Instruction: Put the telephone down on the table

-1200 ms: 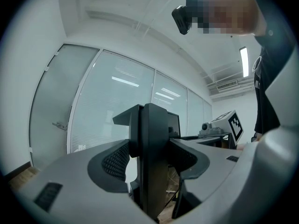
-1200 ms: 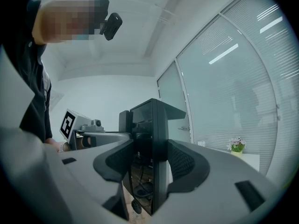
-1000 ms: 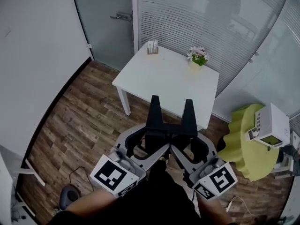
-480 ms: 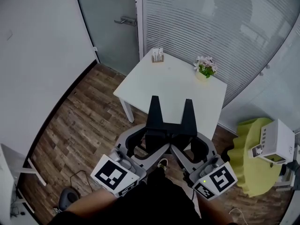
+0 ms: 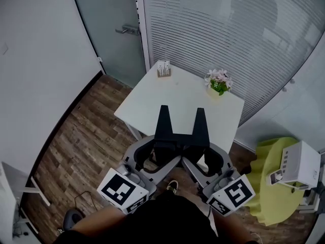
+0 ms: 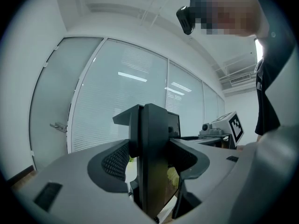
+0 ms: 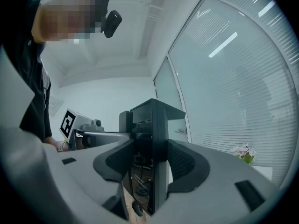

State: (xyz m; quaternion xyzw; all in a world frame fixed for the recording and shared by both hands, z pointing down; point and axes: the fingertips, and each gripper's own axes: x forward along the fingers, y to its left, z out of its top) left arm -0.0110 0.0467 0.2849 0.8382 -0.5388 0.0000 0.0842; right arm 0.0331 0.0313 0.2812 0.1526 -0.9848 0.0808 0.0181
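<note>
- You are holding the left tool (image 5: 163,117) low in front of your body. Its jaws are pressing together with nothing between them.
- You are carrying the right tool (image 5: 200,118) just beside the left one. Its jaws are likewise meeting flat and gripping nothing.
- The telephone (image 5: 297,162), a white desk set, is sitting on the yellow-green stand (image 5: 261,189) to your right. It is well apart from both tools and not yet taken up.
- The white, square worktop (image 5: 172,103) is lying ahead of you. It is carrying a flower pot (image 5: 218,81) near its far right corner and a small holder (image 5: 163,68) at the far left.
- Handling, as a judgement: the telephone is looking like rigid, smooth plastic, light but boxy, and its handset may be sitting loose. You are likely needing both tools, one on each side wall of the body, keeping it level. Any cord is too small to tell.
- Only the head view is showing the telephone, the stand and the worktop's surface.
- Both gripper views are pointing upward along the closed jaws at the glass wall (image 6: 121,92) and ceiling. The left one is catching a door handle (image 6: 58,126), and the right one the flowers.
</note>
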